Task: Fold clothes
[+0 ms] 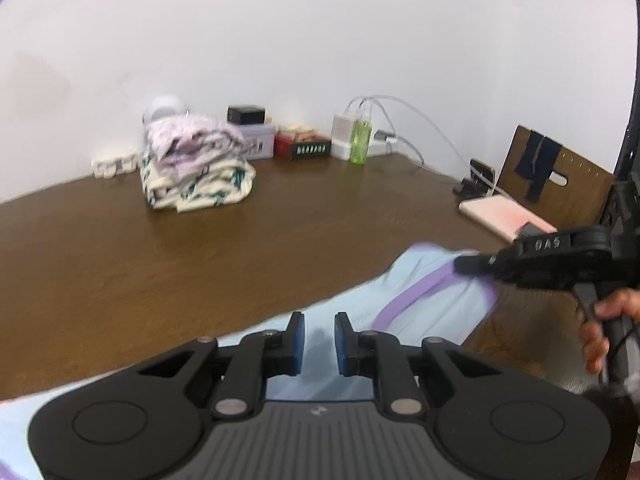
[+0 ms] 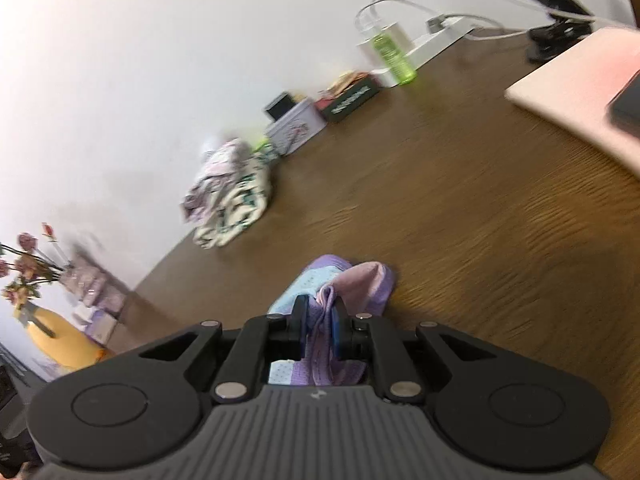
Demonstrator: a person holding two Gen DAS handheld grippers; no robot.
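Your right tongs [image 2: 320, 326] clamped the pale-blue, purple-trimmed garment [image 1: 432, 300] on the brown wooden bench [image 1: 200, 248]; whether your left tongs [image 1: 319, 338], nearly together, pinched it was unclear.

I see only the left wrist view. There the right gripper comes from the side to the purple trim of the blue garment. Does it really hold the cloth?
Observer: Yes. In the right wrist view the right gripper is shut on the garment; a bunched fold of purple trim sits between its pads.
Operator: Thank you. Is something past the left end of the table? My view stops there.
Observer: Yes, a yellow vase with pink flowers shows there, beyond the table's edge.
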